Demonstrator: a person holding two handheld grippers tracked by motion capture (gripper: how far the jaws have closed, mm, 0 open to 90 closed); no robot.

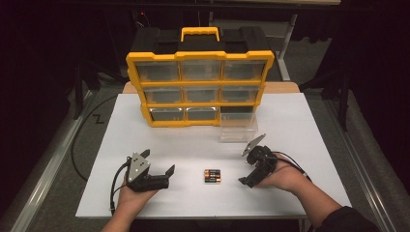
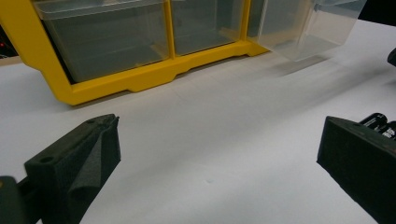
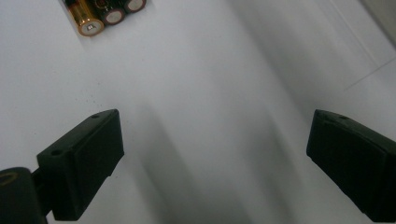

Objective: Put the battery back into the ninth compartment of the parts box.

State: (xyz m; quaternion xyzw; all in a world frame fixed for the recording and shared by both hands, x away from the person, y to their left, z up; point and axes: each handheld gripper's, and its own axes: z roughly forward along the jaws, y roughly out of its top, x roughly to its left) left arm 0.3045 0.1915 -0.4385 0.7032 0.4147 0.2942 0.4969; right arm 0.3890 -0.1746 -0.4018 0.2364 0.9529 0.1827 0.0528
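On the near worktop, between the wide-open, empty left claw and right claw: batteries, small, rigid, dense, smooth-skinned, likely to roll — best pinched across the barrels, mid-length.

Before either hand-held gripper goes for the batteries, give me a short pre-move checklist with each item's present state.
1. Batteries lie together on the table, free between both tools: ok.
2. Right hand-held gripper jaws apart, nothing between them: ok.
3. Left hand-held gripper jaws apart, nothing between them: ok.
4. Clear drawer pulled out of the yellow organizer, standing on the table in front of its slot: ok.
5. Drawer holds nothing: cannot tell.
6. Path from batteries to drawer free of other things: ok.
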